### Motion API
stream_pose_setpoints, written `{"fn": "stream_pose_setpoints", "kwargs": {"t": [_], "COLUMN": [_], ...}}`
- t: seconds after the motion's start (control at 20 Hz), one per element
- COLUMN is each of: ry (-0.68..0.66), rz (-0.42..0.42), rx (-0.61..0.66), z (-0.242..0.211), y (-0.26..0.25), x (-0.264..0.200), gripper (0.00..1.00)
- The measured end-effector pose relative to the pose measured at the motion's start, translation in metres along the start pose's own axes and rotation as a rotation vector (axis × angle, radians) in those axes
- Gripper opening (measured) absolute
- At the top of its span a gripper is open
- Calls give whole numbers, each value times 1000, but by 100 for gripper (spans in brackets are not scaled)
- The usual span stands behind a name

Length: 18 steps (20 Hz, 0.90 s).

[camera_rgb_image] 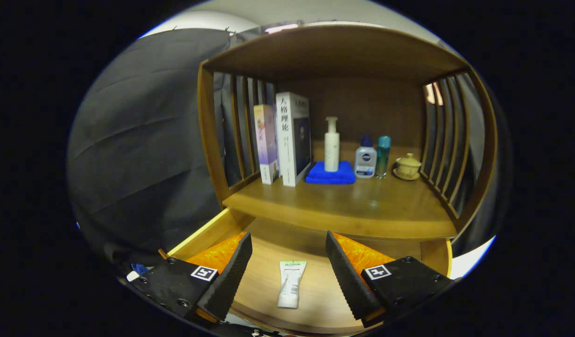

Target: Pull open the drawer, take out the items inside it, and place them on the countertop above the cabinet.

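Gripper view puts you above the drawer (315, 290), which already stands pulled out below the countertop (362, 206), so the first step of your task looks done. What remains, as far as you can judge, is the tube (291, 283): it lies flat on the drawer floor, lengthwise, between your gripper (287, 274) fingers but lower than them and not touched by either. Your fingers are spread wide apart and hold nothing. The one tube is the single item you can see in the drawer; the corners behind the fingers are hidden, so you cannot rule out more there. Something orange shows just behind each finger, and whether it belongs to the gripper or lies in the drawer you cannot tell. On the countertop, count what stands there already: two books (285, 140) upright at the left against the slatted side, one blue cloth (331, 174) folded flat beside them, one white pump bottle (332, 145) standing on that cloth, one squat bottle with a dark cap (365, 157), one slim teal bottle (383, 157) touching or just beside it, and one lidded cup on a saucer (407, 167) at the right. The front strip of the countertop is bare, so you have room to set the tube down once you lift it out. You are roughly midway: drawer open, the tube not yet gripped.
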<state>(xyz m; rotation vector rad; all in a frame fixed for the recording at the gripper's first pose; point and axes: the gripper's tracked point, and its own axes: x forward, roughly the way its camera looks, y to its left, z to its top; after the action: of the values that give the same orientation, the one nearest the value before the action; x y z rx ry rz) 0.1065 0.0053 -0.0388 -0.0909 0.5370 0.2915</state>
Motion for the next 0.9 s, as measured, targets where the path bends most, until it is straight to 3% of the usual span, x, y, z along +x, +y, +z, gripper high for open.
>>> {"fn": "stream_pose_setpoints", "kwargs": {"t": [0.3,0.5,0.9], "ry": [198,309,521], "rz": [49,94,149], "rx": [-118,-109,-247], "z": [-26,-53,-109], "y": [0,6,-9], "x": [46,67,83], "gripper": [98,98,98]}}
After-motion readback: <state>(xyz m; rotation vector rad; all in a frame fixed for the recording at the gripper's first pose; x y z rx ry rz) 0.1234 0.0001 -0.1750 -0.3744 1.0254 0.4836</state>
